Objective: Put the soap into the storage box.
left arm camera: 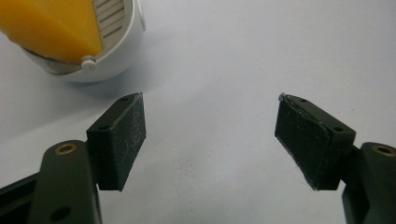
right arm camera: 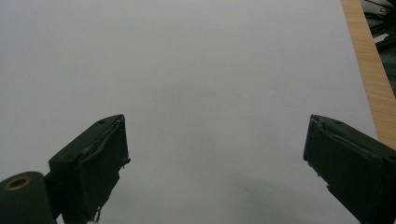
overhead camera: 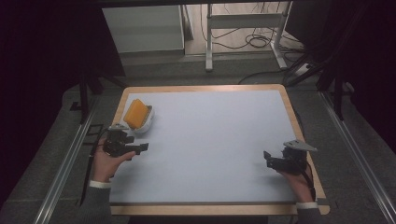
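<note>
Desk (overhead camera: 210, 140) with a pale covering and a wooden rim carries a white holder (overhead camera: 145, 120) at about ten o'clock on its surface, near the far left corner. An orange sponge (overhead camera: 136, 113) stands tilted inside the holder, leaning toward the left rim.

The left gripper (overhead camera: 140, 147) sits at roughly eight o'clock on the desk, held in the person's left hand (overhead camera: 106, 164), just nearer than the holder and apart from it. In the left gripper view, its fingers (left arm camera: 122, 140) are spread wide with bare desk between them, and the holder (left arm camera: 109, 60) with the sponge (left arm camera: 51, 28) lies off at eleven o'clock, beyond the left finger and not touching it.

The right gripper (overhead camera: 267, 157) is at about four o'clock on the desk, well apart from the holder, held in the right hand (overhead camera: 295, 179). In the right gripper view, its fingers (right arm camera: 95, 163) also stand wide apart, with nothing but the pale surface between them and the wooden rim (right arm camera: 369, 70) at two o'clock.
</note>
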Demonstrator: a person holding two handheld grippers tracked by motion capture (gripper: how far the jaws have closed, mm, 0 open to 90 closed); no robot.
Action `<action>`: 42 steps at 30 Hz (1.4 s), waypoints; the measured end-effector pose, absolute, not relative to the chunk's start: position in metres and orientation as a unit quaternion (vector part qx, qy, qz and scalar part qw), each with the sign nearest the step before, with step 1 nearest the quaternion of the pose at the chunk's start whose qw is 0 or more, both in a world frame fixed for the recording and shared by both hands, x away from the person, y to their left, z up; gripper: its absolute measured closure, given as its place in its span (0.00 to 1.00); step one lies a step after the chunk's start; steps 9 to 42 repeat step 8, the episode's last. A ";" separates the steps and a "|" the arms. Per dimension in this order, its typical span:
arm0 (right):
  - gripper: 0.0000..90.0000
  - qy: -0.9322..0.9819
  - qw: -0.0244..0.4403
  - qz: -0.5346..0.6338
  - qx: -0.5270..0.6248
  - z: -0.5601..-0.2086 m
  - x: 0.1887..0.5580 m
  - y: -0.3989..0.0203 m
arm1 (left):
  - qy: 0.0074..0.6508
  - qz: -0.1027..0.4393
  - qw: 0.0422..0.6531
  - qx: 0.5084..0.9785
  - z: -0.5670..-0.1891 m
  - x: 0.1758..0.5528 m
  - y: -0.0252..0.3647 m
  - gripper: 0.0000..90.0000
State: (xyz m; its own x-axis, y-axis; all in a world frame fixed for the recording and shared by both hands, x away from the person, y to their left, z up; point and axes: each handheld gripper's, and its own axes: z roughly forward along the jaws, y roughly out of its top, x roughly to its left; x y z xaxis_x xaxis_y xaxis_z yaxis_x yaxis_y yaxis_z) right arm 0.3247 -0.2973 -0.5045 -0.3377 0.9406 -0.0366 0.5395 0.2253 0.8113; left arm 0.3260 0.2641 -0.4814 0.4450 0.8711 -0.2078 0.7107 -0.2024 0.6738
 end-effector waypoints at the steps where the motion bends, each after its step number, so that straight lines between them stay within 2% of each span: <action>1: 0.07 0.733 0.276 0.364 0.505 -0.504 0.325 -0.297 | 0.515 0.109 0.364 0.768 -0.482 0.326 0.264 0.28; 42: 0.07 0.732 0.276 0.364 0.506 -0.504 0.324 -0.298 | 0.514 0.109 0.368 0.767 -0.485 0.326 0.263 0.28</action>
